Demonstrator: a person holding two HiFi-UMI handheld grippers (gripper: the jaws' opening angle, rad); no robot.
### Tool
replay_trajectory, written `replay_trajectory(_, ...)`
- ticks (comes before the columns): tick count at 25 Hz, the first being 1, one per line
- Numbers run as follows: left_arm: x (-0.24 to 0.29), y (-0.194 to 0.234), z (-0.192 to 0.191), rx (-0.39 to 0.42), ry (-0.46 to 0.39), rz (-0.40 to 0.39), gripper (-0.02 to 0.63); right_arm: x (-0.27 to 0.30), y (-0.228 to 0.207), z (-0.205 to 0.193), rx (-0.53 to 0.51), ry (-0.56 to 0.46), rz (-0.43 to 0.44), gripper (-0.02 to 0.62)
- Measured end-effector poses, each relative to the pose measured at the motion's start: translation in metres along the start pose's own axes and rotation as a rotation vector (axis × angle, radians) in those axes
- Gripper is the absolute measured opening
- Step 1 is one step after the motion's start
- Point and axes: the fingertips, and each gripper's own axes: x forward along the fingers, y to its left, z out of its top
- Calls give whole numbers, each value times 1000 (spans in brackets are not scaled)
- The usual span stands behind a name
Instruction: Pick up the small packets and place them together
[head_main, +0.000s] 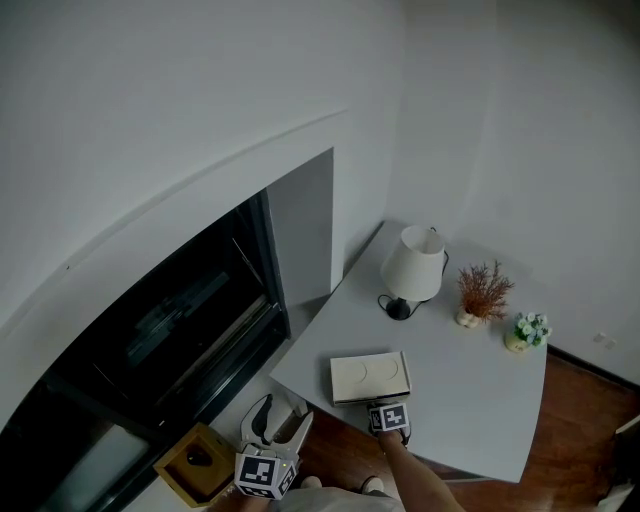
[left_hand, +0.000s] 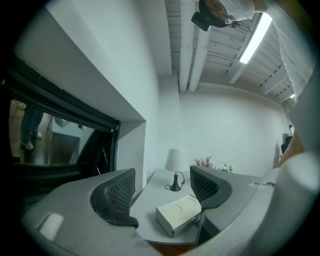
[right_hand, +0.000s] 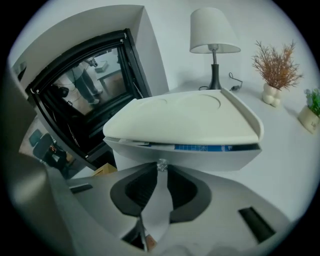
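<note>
A white lidded box (head_main: 370, 377) lies near the front edge of the white table (head_main: 470, 410). In the right gripper view its lid (right_hand: 185, 117) stands slightly ajar, and blue-printed packets (right_hand: 202, 147) show in the gap. My right gripper (right_hand: 161, 172) sits just in front of the box at the table's edge (head_main: 386, 408), shut on a thin white small packet (right_hand: 157, 210) that runs down between its pads. My left gripper (head_main: 280, 425) hangs lower left, off the table. Its jaws (left_hand: 162, 192) are open with nothing between them.
At the back of the table stand a white lamp (head_main: 412, 265), a dried plant in a vase (head_main: 483, 293) and a small green potted plant (head_main: 527, 331). A dark glass panel (head_main: 150, 330) fills the left wall. A wooden box (head_main: 198, 460) sits on the floor.
</note>
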Motion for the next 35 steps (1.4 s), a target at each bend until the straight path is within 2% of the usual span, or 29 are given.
replay_trajectory(4, 8, -4, -13, -37, 16, -16, 330, -21, 14, -32, 17, -36, 32, 60)
replay_trajectory(10, 28, -16, -17, -31, 18, -65, 330, -42, 24, -85, 33, -6, 47, 61)
replay_trajectory(16, 41, -30, -27, -42, 38, -93, 330, -44, 21, -88, 8, -9, 48, 61)
replay_trajectory(18, 45, -37, -28, -39, 40, -106, 330, -40, 18, -92, -45, 27, 31, 72)
replay_trajectory(19, 47, -40, -27, -36, 40, -113, 330, -40, 17, -97, -105, 54, 20, 109)
replay_trajectory(21, 48, -45, -25, -30, 37, -121, 330, -52, 19, -102, -228, 59, 14, 112)
replay_trajectory(23, 48, -44, -22, -27, 31, -121, 330, -75, 21, -97, -270, -18, 20, 160)
replay_trajectory(25, 48, -40, -17, -25, 22, -118, 330, -104, 25, -77, -253, -146, 45, 206)
replay_trajectory(30, 53, -38, 1, -18, -13, -124, 330, -190, 23, 28, -168, -605, 89, 207)
replay_trajectory(32, 55, -40, 9, -13, -28, -132, 330, -227, 34, 69, -186, -743, 92, 217)
replay_trajectory(34, 55, -42, 19, -7, -44, -142, 330, -261, 53, 100, -263, -842, 96, 411)
replay_trajectory(35, 55, -43, 24, -6, -52, -147, 330, -278, 61, 113, -298, -889, 91, 442)
